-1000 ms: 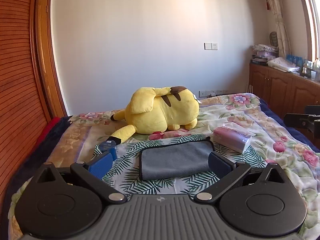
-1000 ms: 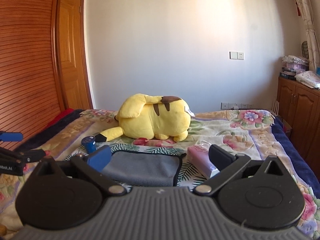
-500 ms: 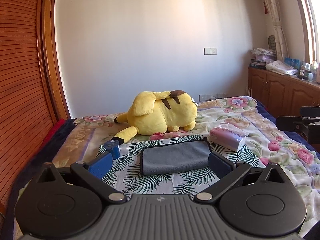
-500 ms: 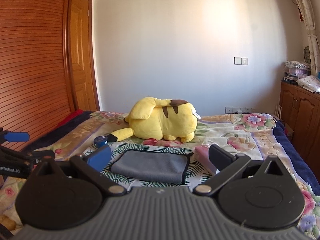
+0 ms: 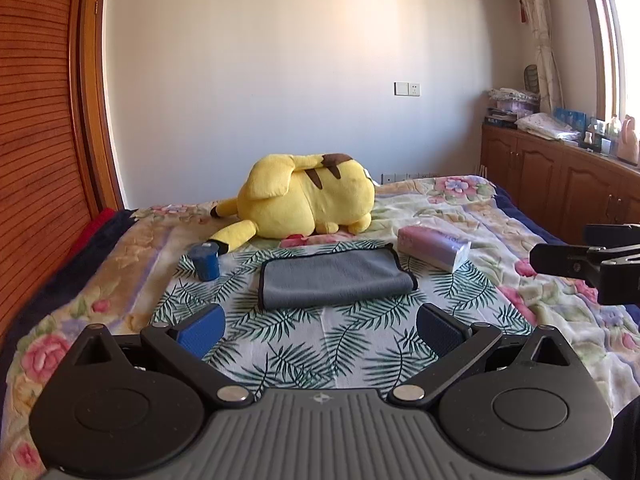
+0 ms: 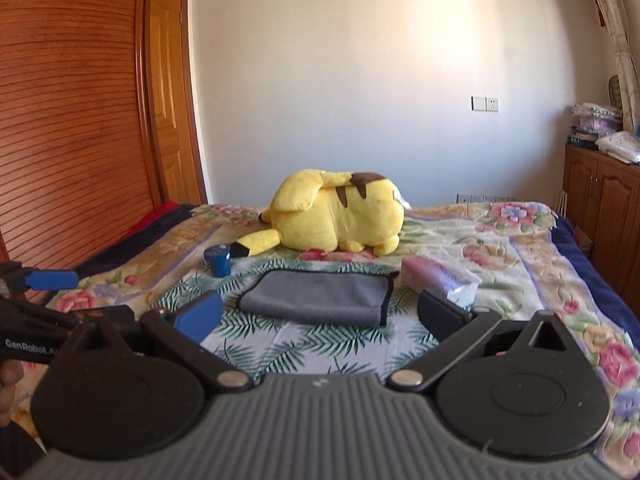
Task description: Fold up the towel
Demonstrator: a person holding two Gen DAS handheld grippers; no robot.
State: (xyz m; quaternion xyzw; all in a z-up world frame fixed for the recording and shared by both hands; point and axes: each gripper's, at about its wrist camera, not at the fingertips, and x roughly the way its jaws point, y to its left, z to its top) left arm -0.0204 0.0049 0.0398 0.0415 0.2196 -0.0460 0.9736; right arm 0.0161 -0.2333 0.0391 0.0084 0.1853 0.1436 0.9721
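Left wrist | towel (image 5: 334, 280) folded on bed (image 5: 460, 216) | both grippers' jaws spread, empty

White lettering reading "GenRobot.AI", cut off at the frame's edge, runs along the black body of the left gripper (image 6: 52, 280), seen at the left side of the right wrist view; the pink tissue pack (image 6: 440, 280) carries printing too blurred to read; no other legible text anywhere.
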